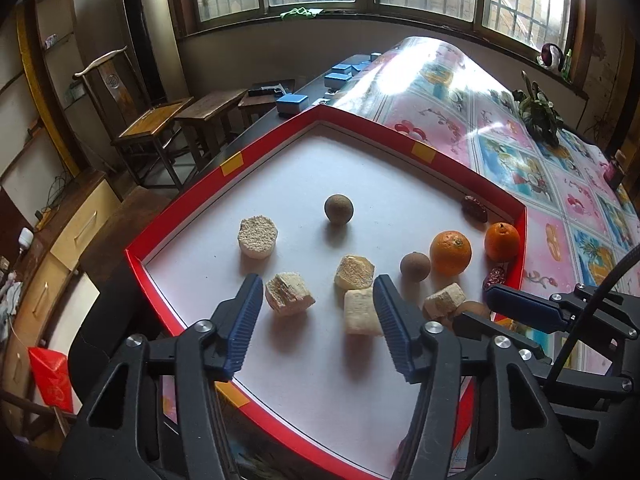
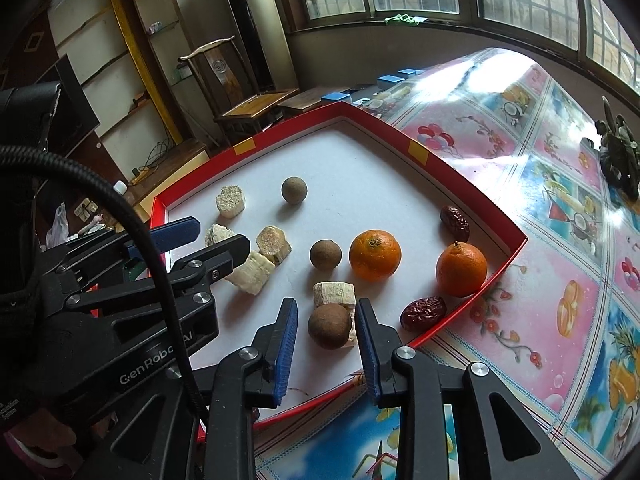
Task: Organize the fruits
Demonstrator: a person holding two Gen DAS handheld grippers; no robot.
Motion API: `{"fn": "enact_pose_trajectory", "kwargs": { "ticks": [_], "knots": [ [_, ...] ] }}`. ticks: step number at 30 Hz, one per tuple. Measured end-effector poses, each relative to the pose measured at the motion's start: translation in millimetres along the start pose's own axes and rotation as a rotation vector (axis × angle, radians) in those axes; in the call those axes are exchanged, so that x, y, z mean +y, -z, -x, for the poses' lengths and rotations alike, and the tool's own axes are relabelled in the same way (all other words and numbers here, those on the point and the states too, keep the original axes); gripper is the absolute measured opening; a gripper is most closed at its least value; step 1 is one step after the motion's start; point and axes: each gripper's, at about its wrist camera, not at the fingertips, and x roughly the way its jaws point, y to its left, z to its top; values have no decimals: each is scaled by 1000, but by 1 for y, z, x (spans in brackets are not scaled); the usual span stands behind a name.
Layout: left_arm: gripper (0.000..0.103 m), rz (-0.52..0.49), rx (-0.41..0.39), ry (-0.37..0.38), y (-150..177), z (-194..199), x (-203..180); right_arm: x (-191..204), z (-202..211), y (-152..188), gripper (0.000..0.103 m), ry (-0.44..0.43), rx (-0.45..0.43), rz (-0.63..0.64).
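Observation:
A red-rimmed white tray holds two oranges, three brown round fruits, two red dates and several pale chunks. My left gripper is open above the tray, its fingers either side of two pale chunks. My right gripper is open, its fingers either side of a brown round fruit near the tray's front edge, not touching it. The right gripper shows in the left wrist view, the left gripper in the right wrist view.
The tray lies on a table with a glossy pink and blue fruit-print cloth. Blue boxes sit at the table's far end. A dark plant ornament stands on the right. Wooden chairs and stools stand left of the table.

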Motion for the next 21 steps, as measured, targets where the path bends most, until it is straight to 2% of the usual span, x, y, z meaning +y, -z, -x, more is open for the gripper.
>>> {"fn": "enact_pose_trajectory", "kwargs": {
  "ticks": [3, 9, 14, 17, 21],
  "knots": [
    [62, -1, -13, -4, -1, 5, -2, -1, 8, 0, 33, 0, -21, -3],
    [62, -24, -65, -23, -2, 19, -14, -1, 27, 5, 35, 36, -67, 3],
    [62, -36, -108, -24, -3, 32, -25, -8, 46, 8, 43, 71, -118, -17],
    [62, -43, -117, -20, -2, 37, -30, -11, 56, 13, 43, 104, -138, -15],
    [62, -42, -127, -20, -1, 42, -36, -17, 64, 17, 46, 102, -156, -33]
  ]
}}
